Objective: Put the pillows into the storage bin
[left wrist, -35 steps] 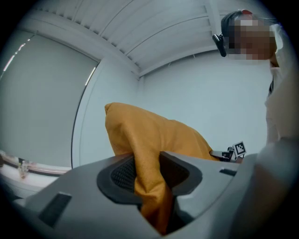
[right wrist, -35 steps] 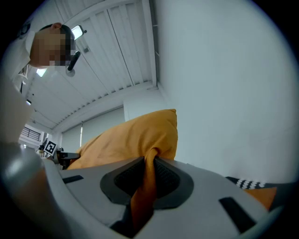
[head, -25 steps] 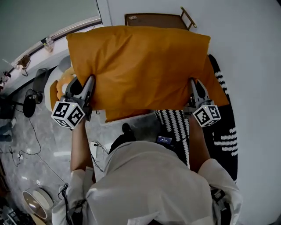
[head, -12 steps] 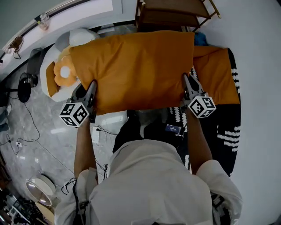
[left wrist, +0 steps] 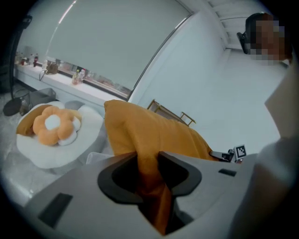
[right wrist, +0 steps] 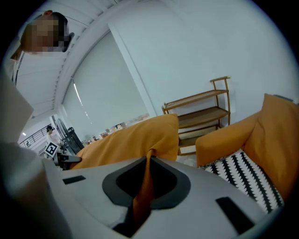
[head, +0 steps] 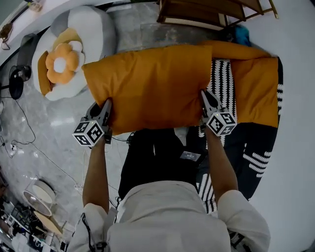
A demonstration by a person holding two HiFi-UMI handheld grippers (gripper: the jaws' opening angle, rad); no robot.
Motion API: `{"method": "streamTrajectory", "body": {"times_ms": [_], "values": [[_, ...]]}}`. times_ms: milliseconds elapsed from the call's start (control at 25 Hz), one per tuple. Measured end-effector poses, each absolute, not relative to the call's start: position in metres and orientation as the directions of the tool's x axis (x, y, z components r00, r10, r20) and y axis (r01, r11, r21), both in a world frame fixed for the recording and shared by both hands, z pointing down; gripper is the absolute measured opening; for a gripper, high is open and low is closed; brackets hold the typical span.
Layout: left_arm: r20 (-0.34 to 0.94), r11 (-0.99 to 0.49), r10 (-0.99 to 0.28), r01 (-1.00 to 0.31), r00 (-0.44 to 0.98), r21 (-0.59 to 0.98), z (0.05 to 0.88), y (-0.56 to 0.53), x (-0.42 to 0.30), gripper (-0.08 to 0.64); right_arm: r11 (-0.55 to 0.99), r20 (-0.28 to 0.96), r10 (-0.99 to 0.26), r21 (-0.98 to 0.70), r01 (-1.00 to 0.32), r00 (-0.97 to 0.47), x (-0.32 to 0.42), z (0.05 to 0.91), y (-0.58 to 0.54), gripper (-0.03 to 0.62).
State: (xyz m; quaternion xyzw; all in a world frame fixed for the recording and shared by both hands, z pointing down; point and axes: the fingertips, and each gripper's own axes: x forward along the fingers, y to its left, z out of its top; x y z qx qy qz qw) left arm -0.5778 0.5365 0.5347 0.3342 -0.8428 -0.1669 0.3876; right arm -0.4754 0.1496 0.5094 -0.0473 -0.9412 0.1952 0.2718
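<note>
Left hand-held gripper point(head: 108, 103): jaws partly apart and clamped on a thick bunch of fabric at the near left edge of the orange pillow point(head: 147, 88); the left gripper view shows the cloth filling the gap between them point(left wrist: 149, 164).
Right hand-held gripper point(head: 204, 94): jaws have just been closing and are now pinched almost together on a thin fold at the pillow's near right edge, seen plainly in the right gripper view point(right wrist: 146, 164).
Orange pillow: stretched wide between the two grippers, in front of the person point(head: 172, 216) and over the grey marbled floor point(head: 59, 128).
Second orange pillow point(head: 256, 93): lies to the right on the black-and-white patterned fabric point(head: 221, 78), just beside the held one.
Flower cushion point(head: 60, 63): orange with a white centre, resting on a white and grey round cushion point(head: 93, 34) at the far left.
Wooden shelf point(head: 206, 12): stands against the wall, beyond both pillows.
</note>
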Motion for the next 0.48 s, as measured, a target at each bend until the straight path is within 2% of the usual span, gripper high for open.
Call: {"method": "streamTrajectory", "body": {"times_ms": [240, 480], "values": [[0.649, 0.772, -0.635, -0.379, -0.419, 0.51, 0.646, 0.531, -0.571, 0.133, 0.895, 0.57, 0.233, -0.442, -0.056, -0.788, -0.478, 0.623, 0.143, 0.041], [0.705, 0.801, -0.597, -0.334, -0.383, 0.497, 0.721, 0.536, -0.578, 0.133, 0.868, 0.61, 0.27, -0.488, -0.086, -0.745, -0.488, 0.709, 0.146, 0.041]]}}
